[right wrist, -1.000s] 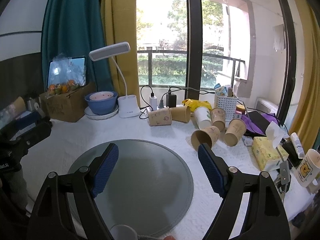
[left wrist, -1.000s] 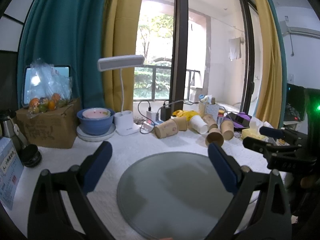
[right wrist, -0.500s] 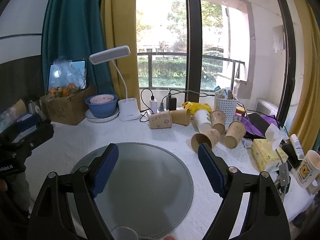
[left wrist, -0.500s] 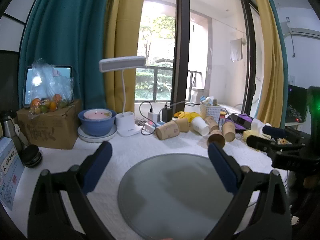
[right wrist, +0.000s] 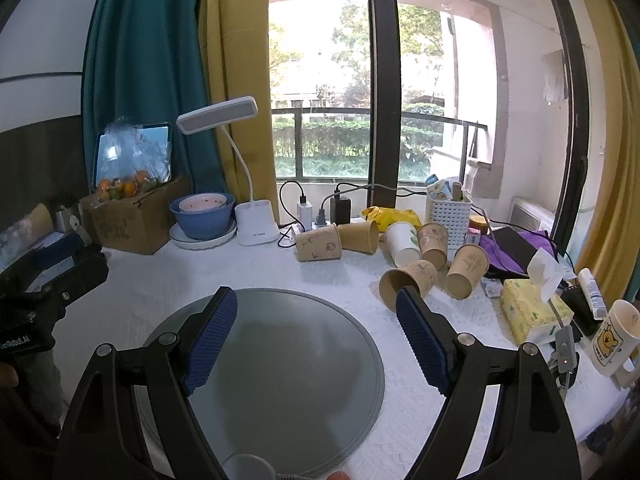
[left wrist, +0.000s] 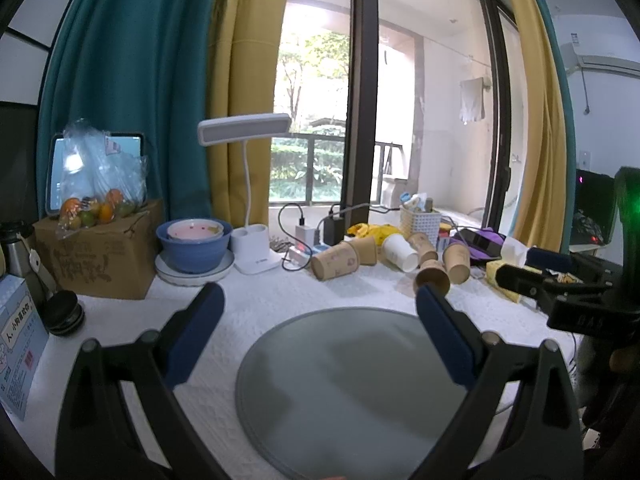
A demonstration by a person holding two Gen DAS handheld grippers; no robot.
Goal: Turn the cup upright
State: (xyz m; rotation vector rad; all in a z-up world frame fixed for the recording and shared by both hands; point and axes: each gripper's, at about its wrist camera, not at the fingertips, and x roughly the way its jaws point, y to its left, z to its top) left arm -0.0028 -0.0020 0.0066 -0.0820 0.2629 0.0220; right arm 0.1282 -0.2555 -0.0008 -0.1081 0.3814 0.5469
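Several paper cups lie on their sides at the back right of the white table. The nearest brown cup [right wrist: 406,282] [left wrist: 433,276] has its mouth toward me, just beyond the grey round mat [right wrist: 280,360] [left wrist: 352,392]. Others are a brown cup [right wrist: 318,243], a white cup [right wrist: 402,242] and a tipped cup [right wrist: 466,272]. My right gripper [right wrist: 316,340] is open and empty above the mat. My left gripper [left wrist: 320,332] is open and empty above the mat's near left. Each gripper's body shows at the edge of the other's view.
A desk lamp [right wrist: 256,228], a blue bowl on plates [right wrist: 204,216], a cardboard box with fruit [right wrist: 132,220], chargers and cables stand along the back. A white basket [right wrist: 448,216], tissue box [right wrist: 532,312] and bear mug [right wrist: 614,336] stand on the right. A blue carton [left wrist: 18,344] is at left.
Both views have risen and tilted slightly; the table objects sit a little lower in frame. Both grippers stay open and empty. The cups have not moved.
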